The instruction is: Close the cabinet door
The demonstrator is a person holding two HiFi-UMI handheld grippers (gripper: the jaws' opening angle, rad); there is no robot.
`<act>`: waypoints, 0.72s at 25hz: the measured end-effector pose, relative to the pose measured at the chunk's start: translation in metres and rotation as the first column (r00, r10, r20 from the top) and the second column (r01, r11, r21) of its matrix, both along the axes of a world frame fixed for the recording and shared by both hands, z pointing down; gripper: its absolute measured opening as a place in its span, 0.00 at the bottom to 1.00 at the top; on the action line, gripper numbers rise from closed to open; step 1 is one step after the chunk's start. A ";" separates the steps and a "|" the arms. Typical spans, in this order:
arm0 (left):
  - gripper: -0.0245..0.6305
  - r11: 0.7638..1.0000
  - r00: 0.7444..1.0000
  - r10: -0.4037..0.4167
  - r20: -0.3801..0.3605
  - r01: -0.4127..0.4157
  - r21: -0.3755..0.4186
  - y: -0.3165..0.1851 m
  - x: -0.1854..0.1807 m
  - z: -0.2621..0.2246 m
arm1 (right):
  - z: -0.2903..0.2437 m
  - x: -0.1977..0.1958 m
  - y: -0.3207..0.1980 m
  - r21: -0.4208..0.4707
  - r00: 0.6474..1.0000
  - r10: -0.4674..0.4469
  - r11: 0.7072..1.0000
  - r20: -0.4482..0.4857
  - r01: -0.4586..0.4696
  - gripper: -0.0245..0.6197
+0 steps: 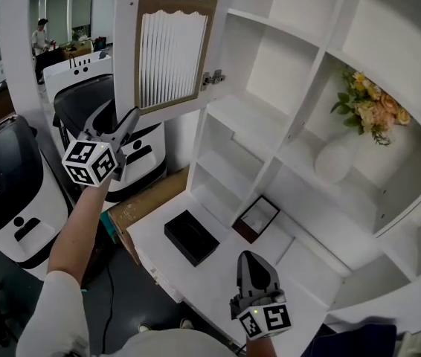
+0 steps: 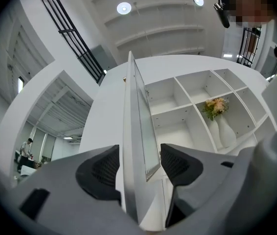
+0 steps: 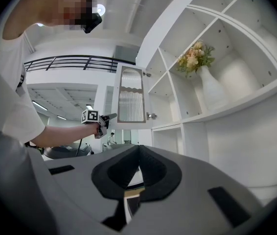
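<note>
The white cabinet door (image 1: pixel 169 43) with a ribbed glass panel stands swung out from the shelf unit (image 1: pixel 285 136), hinged at its right edge. My left gripper (image 1: pixel 125 121) is raised at the door's lower free edge. In the left gripper view the door edge (image 2: pixel 137 131) runs between the jaws of the left gripper (image 2: pixel 139 163); the pads (image 2: pixel 102 173) stand a little off it on both sides, so it is open. My right gripper (image 1: pixel 254 259) hovers low over the white counter (image 1: pixel 218 288), shut and empty (image 3: pixel 138 151).
A white vase with flowers (image 1: pixel 341 155) stands in a shelf compartment to the right. A black box (image 1: pixel 191 237) and a small framed picture (image 1: pixel 256 218) lie on the counter. Black-and-white machines (image 1: pixel 10 192) stand on the floor at left; a person (image 1: pixel 41 36) is far behind.
</note>
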State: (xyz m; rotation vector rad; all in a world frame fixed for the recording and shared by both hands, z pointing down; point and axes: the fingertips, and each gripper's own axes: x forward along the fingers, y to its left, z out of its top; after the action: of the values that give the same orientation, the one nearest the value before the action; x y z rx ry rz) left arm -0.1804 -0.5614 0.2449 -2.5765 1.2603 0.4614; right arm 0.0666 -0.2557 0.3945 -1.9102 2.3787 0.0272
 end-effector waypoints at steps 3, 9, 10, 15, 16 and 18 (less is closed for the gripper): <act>0.38 1.000 1.000 0.008 -0.003 -0.008 0.011 -0.004 0.001 -0.003 | 0.002 0.003 0.002 -0.006 1.000 0.024 1.000 0.001 -0.024 0.04; 0.19 1.000 0.998 0.028 -0.048 -0.028 0.013 -0.008 -0.007 -0.004 | 0.000 0.005 0.006 -0.004 0.999 0.050 0.999 0.006 -0.050 0.04; 0.19 0.999 0.998 0.032 -0.047 -0.031 0.013 -0.007 -0.007 -0.004 | -0.001 0.005 0.006 -0.003 0.999 0.054 0.999 0.008 -0.054 0.04; 0.18 0.999 0.998 0.046 -0.048 -0.045 0.019 -0.001 -0.006 -0.003 | -0.002 0.005 0.012 0.009 0.998 0.068 0.998 0.013 -0.068 0.04; 0.18 0.999 0.998 0.047 -0.047 -0.046 0.021 0.001 -0.005 -0.003 | -0.003 0.006 0.013 0.011 0.997 0.070 0.997 0.014 -0.070 0.04; 0.17 0.999 0.998 0.048 -0.046 -0.047 0.022 0.004 -0.004 -0.004 | -0.003 0.006 0.015 0.015 0.997 0.073 0.997 0.016 -0.073 0.04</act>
State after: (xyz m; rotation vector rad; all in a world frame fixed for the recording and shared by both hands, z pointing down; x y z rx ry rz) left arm -0.1845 -0.5576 0.2409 -2.5970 1.2048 0.5437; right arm 0.0724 -0.2409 0.3914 -1.9819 2.2908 0.0361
